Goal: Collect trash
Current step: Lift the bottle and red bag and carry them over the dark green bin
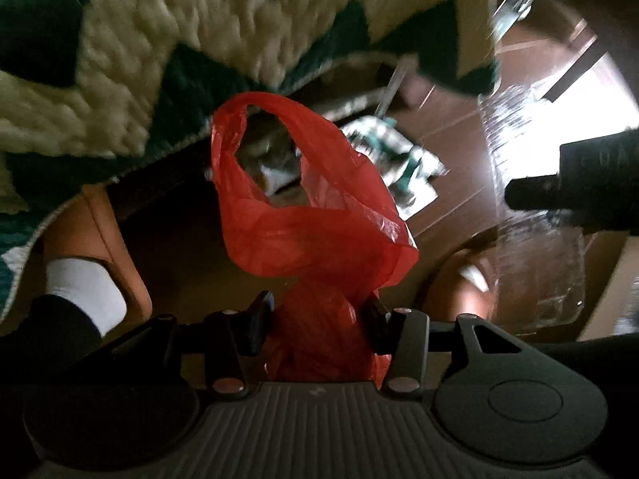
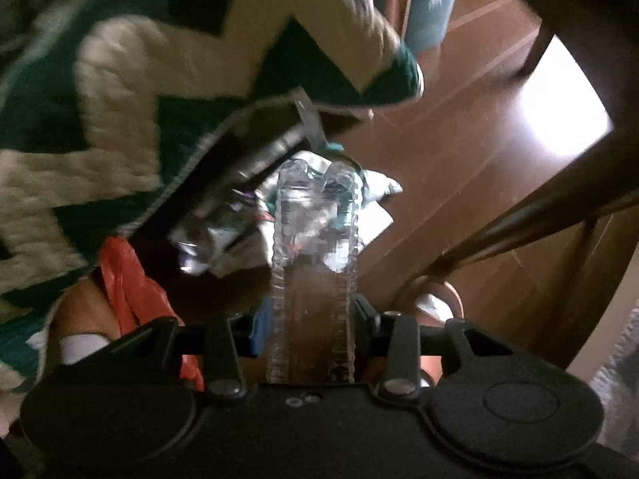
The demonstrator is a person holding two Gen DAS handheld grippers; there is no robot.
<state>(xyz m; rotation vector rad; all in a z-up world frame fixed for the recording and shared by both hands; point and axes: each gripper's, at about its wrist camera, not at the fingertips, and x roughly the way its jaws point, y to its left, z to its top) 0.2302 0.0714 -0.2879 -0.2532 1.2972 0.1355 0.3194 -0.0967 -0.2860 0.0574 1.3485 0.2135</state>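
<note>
plastic bag (image 1: 319,215): red, translucent
blanket (image 1: 159,40): dark green and cream zigzag
bottle (image 2: 313,263): clear, ribbed
floor (image 2: 459,151): reddish-brown wood
sock (image 1: 84,291): white

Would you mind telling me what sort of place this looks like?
Probably a room in a home: a brown wooden floor, a green-and-cream zigzag rug, and dark wooden furniture legs, likely a chair or table.

The glossy reddish-brown wooden plank floor (image 1: 459,119) (image 2: 459,167) carries everything here — a bright patch of window light glares on it at the right. A thick green-and-cream zigzag woven rug (image 1: 167,48) (image 2: 131,92) lies on it, one edge lifted. Beside that edge, crumpled white-and-teal paper wrappers (image 1: 403,159) (image 2: 375,195) rest on the boards — too blurred to read.
</note>
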